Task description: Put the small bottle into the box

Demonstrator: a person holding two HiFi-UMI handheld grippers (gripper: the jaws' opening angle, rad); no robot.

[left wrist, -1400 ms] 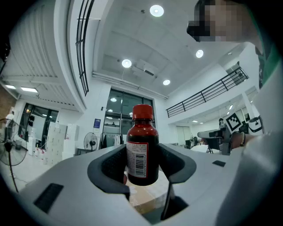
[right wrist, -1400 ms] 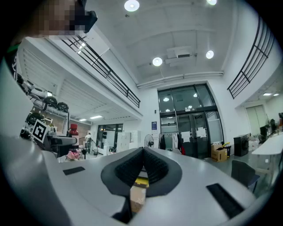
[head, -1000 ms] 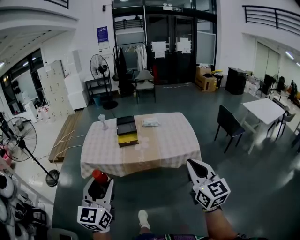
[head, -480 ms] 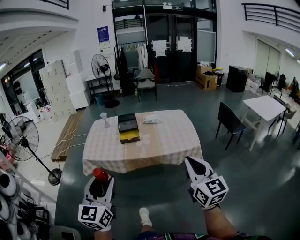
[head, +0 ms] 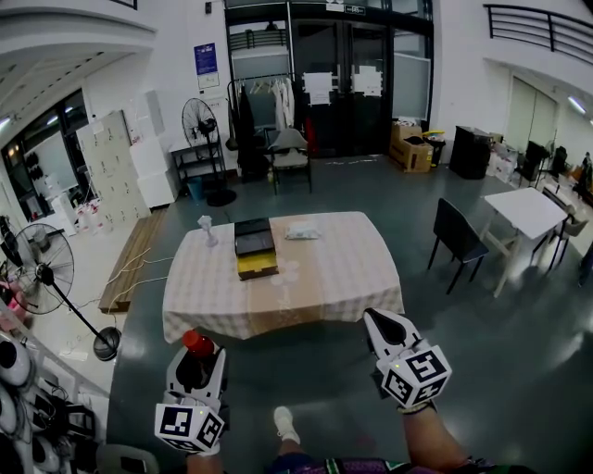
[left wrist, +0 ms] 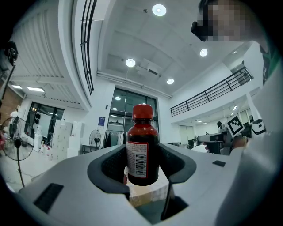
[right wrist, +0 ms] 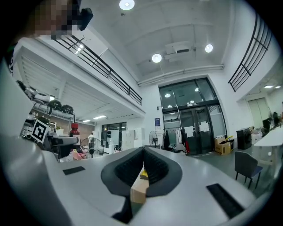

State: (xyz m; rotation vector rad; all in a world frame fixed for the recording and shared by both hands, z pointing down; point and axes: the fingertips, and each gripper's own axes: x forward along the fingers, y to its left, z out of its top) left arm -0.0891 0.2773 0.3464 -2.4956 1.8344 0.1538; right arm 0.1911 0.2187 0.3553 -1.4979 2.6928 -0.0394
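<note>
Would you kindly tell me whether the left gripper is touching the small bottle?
Touching. In the left gripper view, the left gripper has its jaws pressed against both sides of the small bottle.

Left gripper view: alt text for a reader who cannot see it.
A small bottle with a red cap and barcode label stands upright, held between the left gripper's jaws. Behind it, a white hall with ceiling lights and glass doors.
</note>
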